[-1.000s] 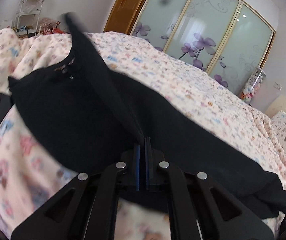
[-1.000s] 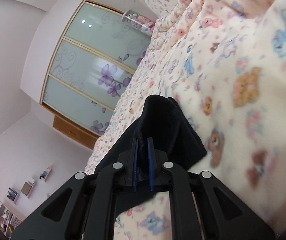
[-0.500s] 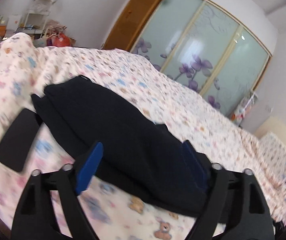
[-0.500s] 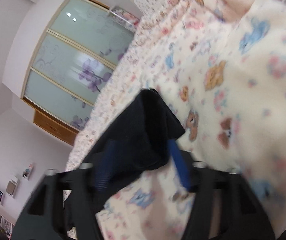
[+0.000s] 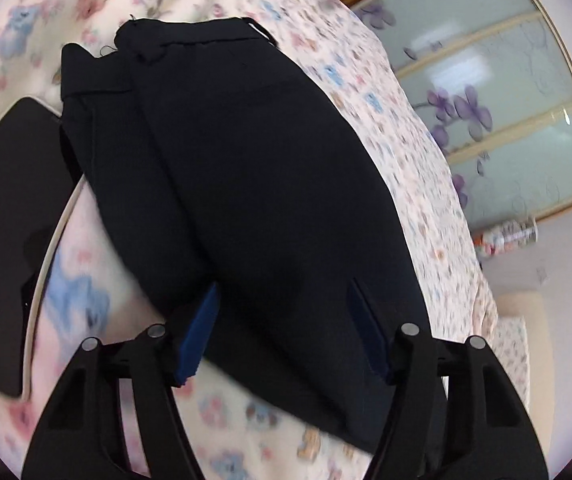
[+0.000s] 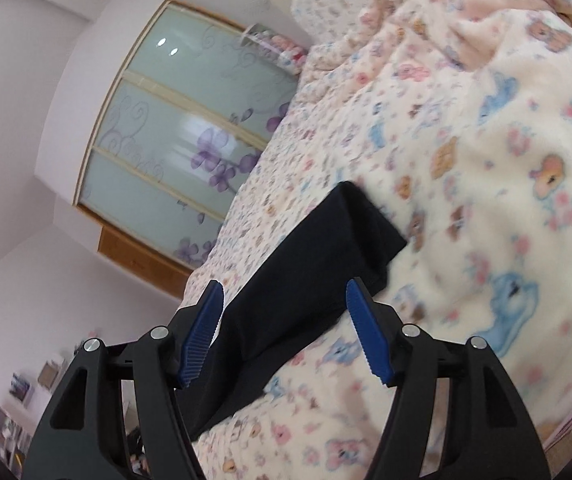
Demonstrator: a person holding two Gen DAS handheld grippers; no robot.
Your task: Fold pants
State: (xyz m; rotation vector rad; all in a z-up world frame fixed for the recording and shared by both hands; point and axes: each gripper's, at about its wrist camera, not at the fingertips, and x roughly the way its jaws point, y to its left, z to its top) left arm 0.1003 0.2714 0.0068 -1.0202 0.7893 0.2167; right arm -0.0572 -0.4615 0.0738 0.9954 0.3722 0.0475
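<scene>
The black pants [image 5: 253, 168] lie folded lengthwise on the patterned bed blanket, waistband at the far upper left in the left wrist view. My left gripper [image 5: 281, 300] is open and empty, its blue pads either side of the pants just above the fabric. In the right wrist view the leg end of the pants [image 6: 318, 280] lies on the blanket. My right gripper [image 6: 286, 292] is open and empty, hovering over the leg ends with its pads astride them.
A black flat pad with a pale rim [image 5: 9, 216] lies on the blanket left of the pants. The bear-print blanket [image 6: 486, 200] covers the bed. A sliding wardrobe with purple flowers [image 6: 189, 148] stands behind the bed.
Both grippers were shut on the pants a second ago; they have opened, let go of the fabric, and the pants now lie flat on the bed. Both grippers have drawn back slightly.
</scene>
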